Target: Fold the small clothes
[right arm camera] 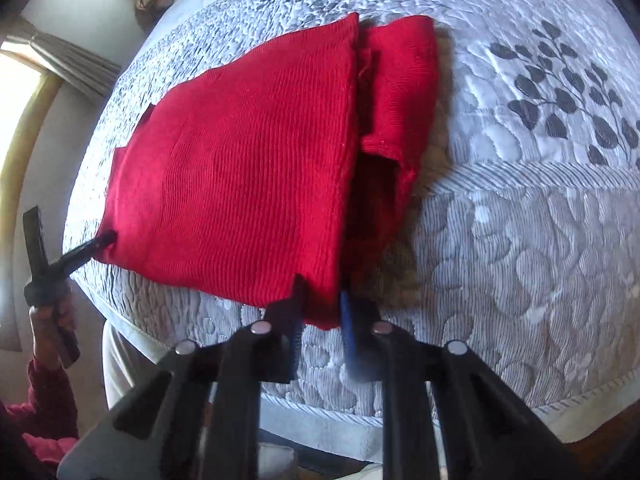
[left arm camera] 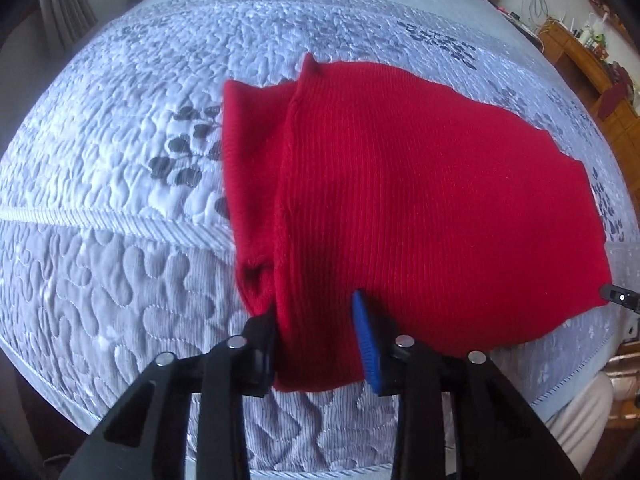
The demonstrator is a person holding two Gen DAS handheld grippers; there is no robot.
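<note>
The red knitted garment lies on the bed, its near edge just at the front of the mattress, a sleeve doubled along 1 side; both near corners are pinched, so this looks like the middle of a fold, the hem being carried across the body. The left gripper has its jaws narrow, closed on 1 corner's bunched cloth; the right gripper is nearly shut on the other corner's thin edge. The next move, I judge, calls for keeping the 2 corners level and the edge taut, then laying it down square before letting go. Underneath is a pale quilted bedspread with grey leaf prints; beyond it stand a wooden shelf and a curtained window.
</note>
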